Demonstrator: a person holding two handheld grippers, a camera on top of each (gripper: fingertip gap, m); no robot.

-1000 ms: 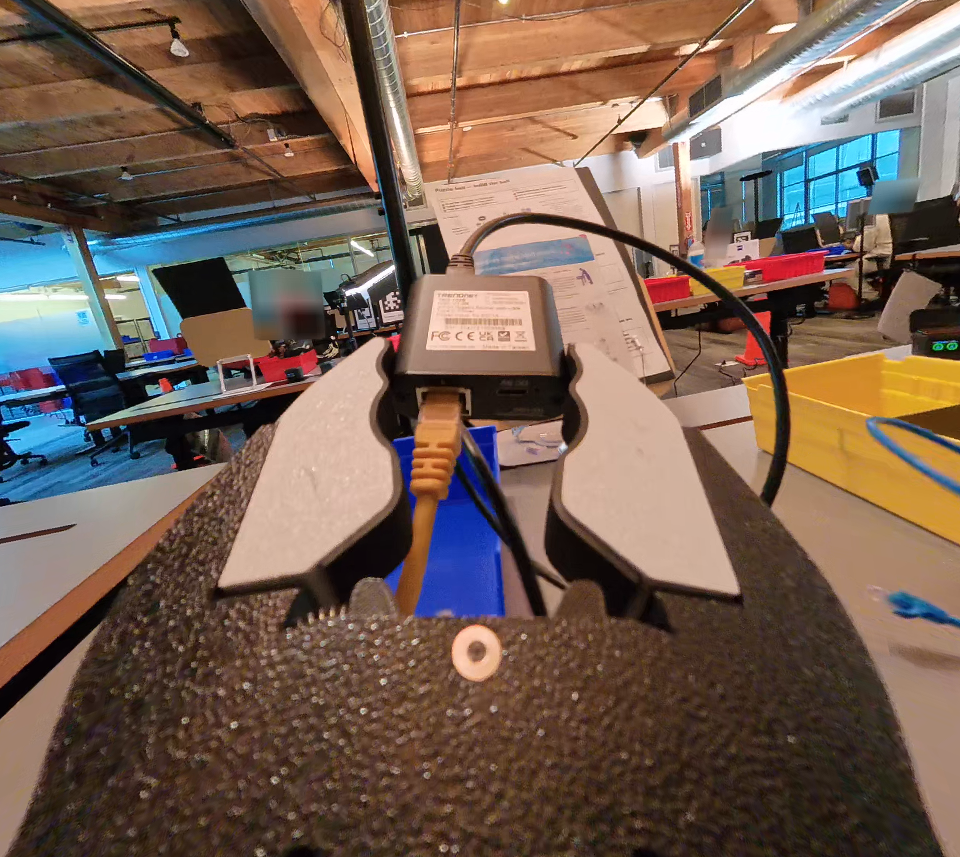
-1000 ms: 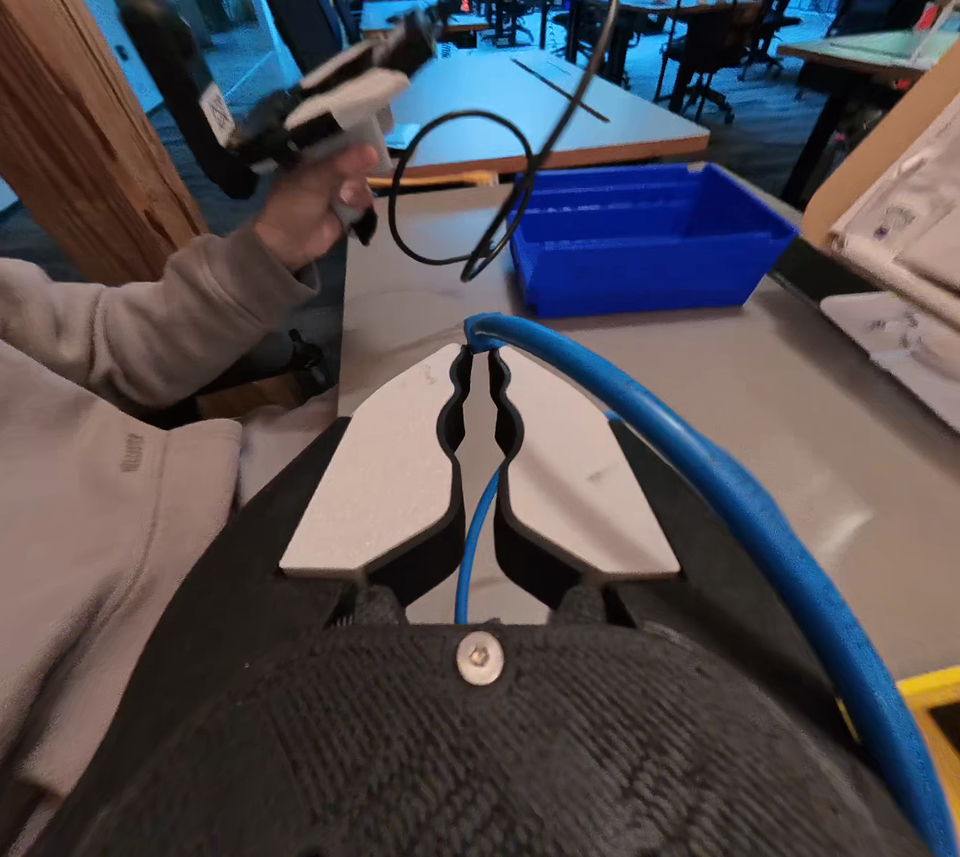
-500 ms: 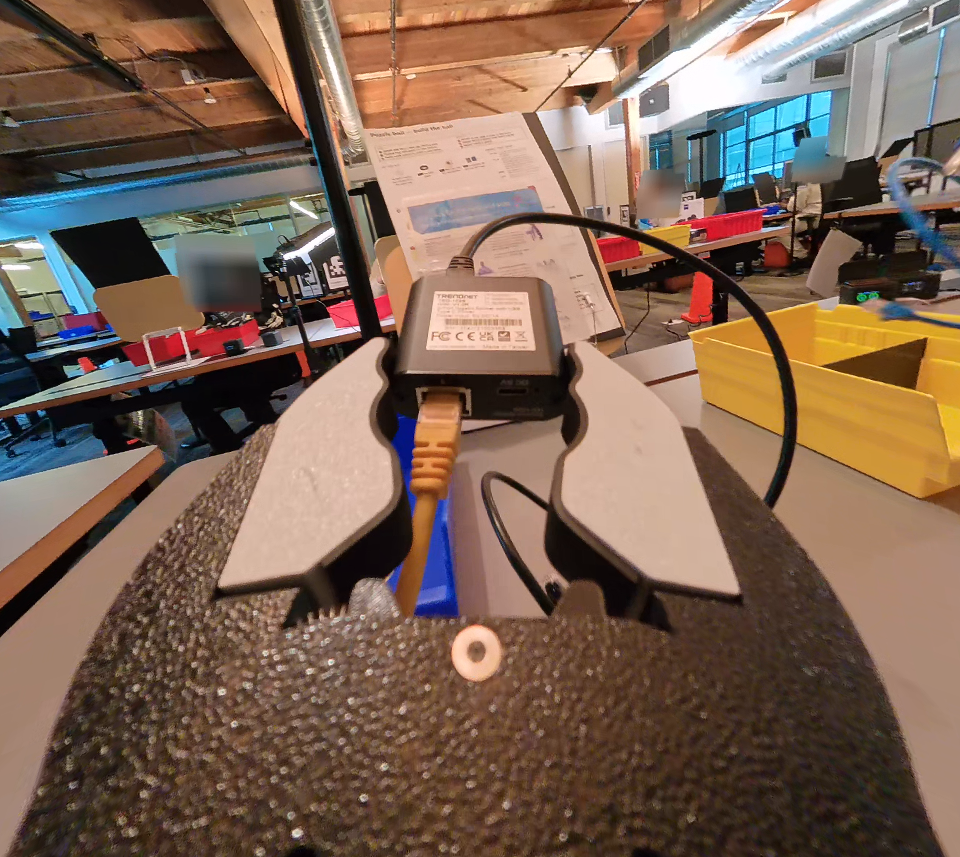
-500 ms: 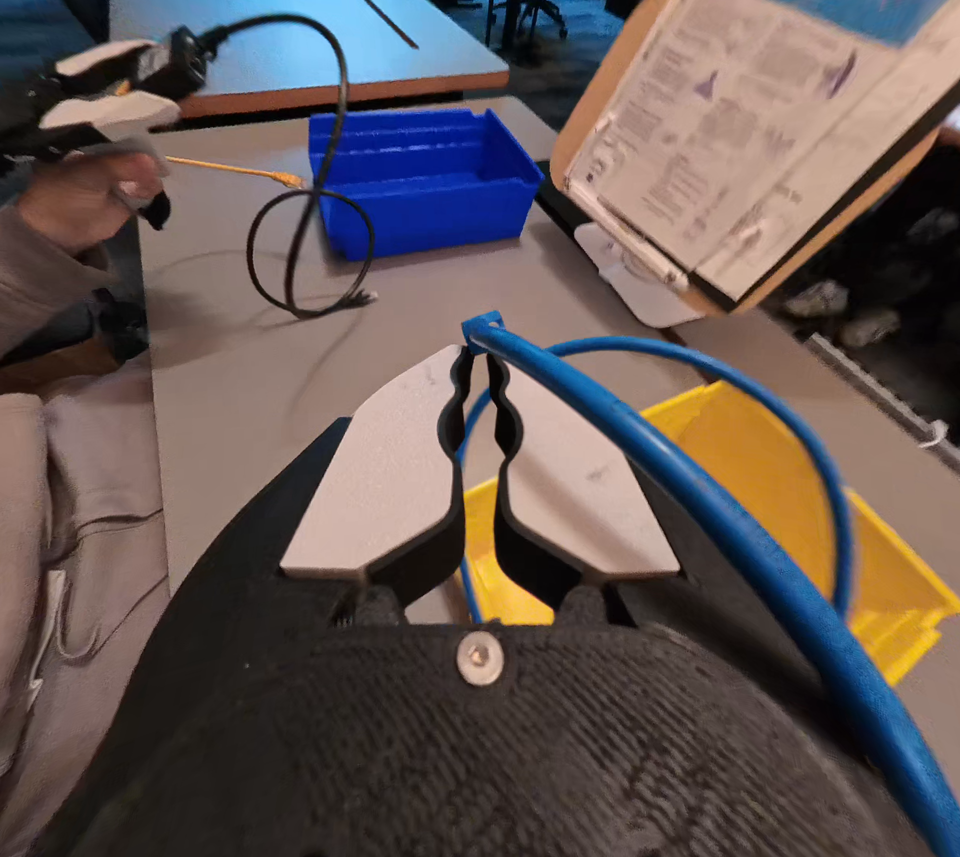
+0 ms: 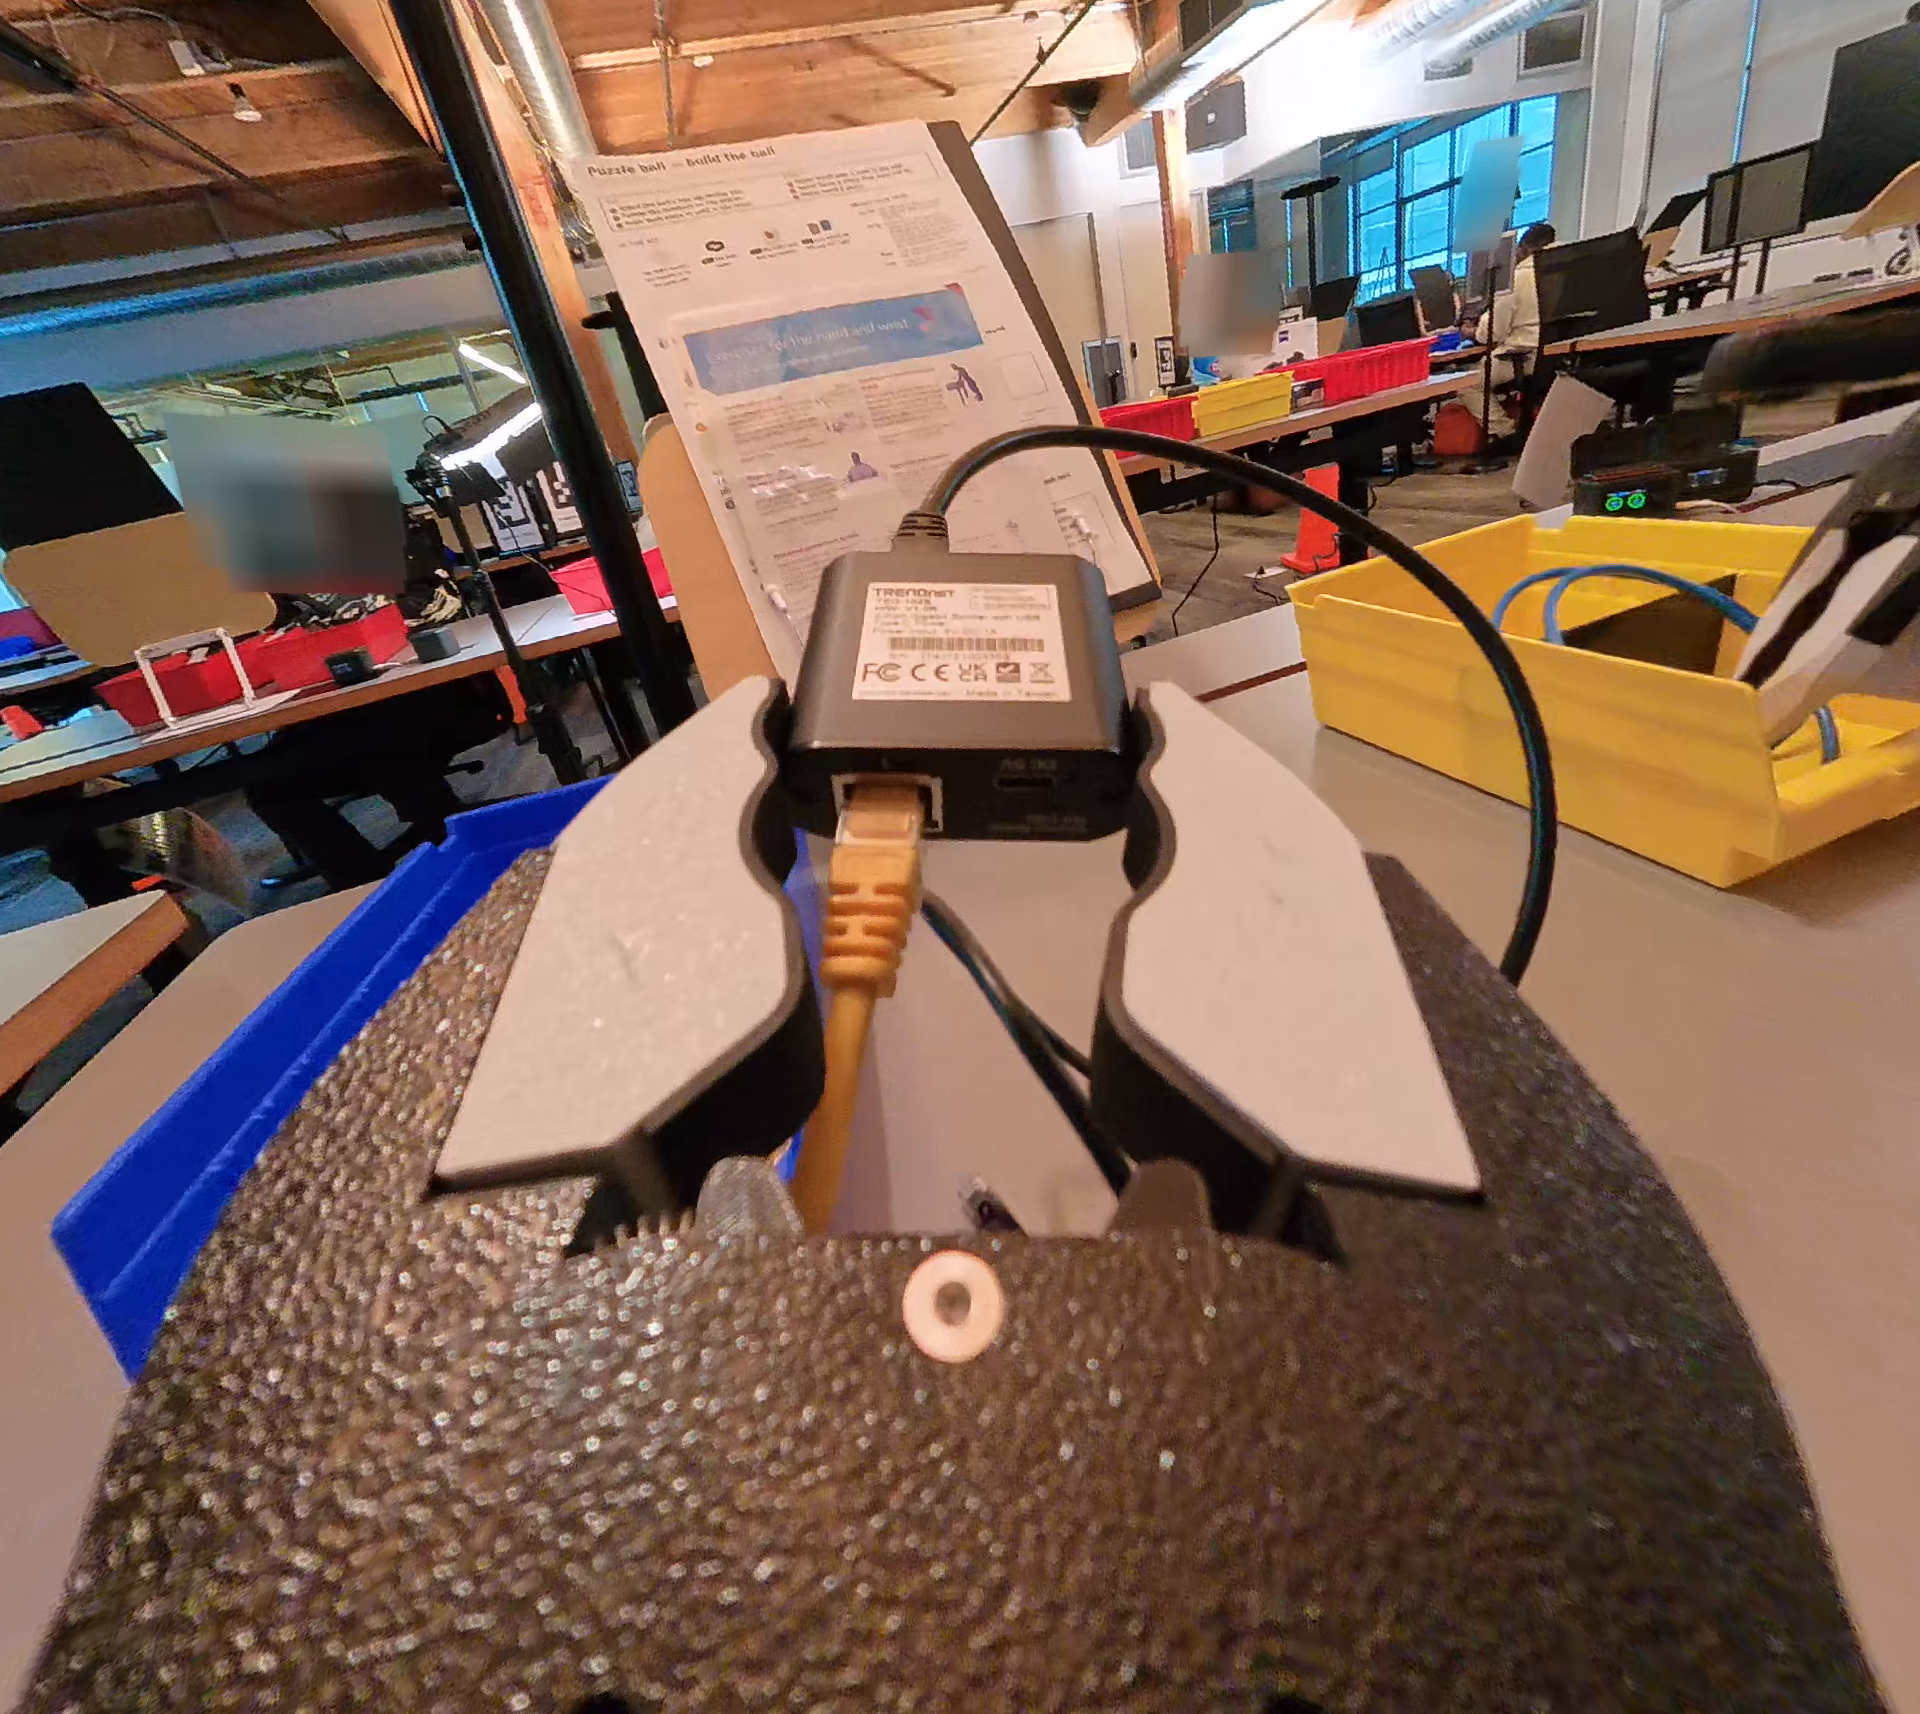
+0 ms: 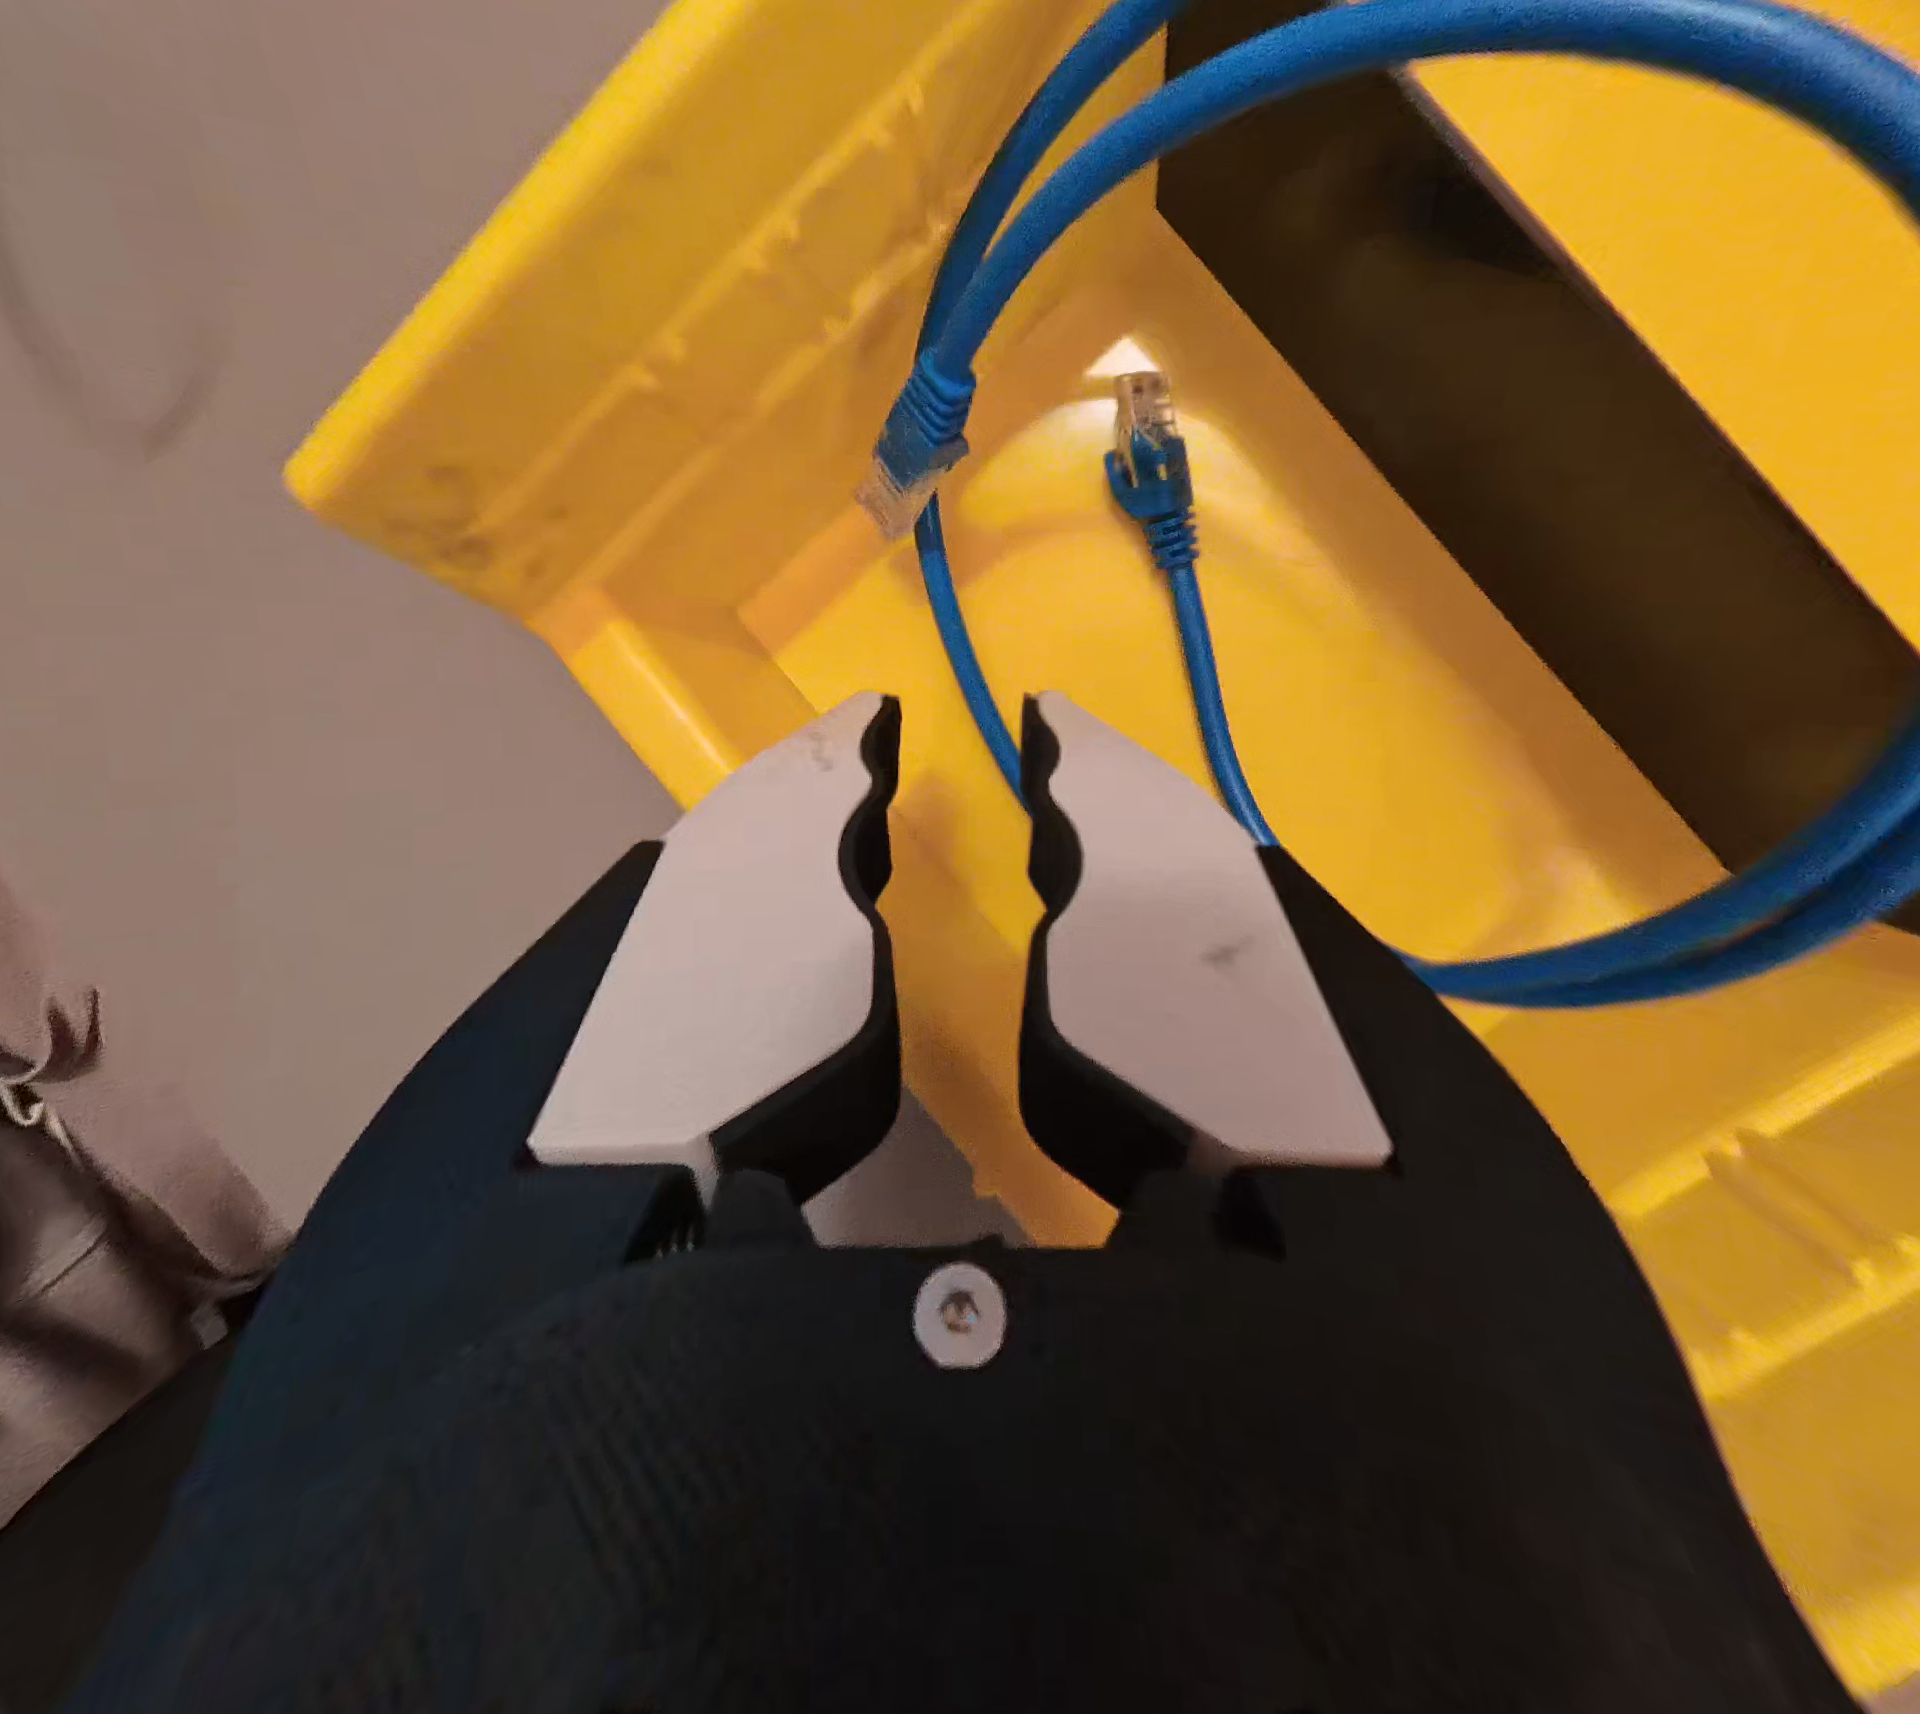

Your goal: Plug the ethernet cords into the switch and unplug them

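Currently the left gripper [image 5: 958,765] is clamping the small black switch [image 5: 956,696] by its flanks, an orange ethernet cord [image 5: 871,895] sitting in its left port and trailing toward 6 o'clock. The right gripper [image 6: 954,734] is hovering with its tongs slightly apart and gripping nothing, while the coiled blue ethernet cord [image 6: 1475,38] is lying in the yellow bin [image 6: 727,210], both plugs near 12 o'clock of the fingertips. Likely light, springy and slippery along its jacket, the cord is best taken at the ribbed boot behind a plug, sparing the fragile clear latch.
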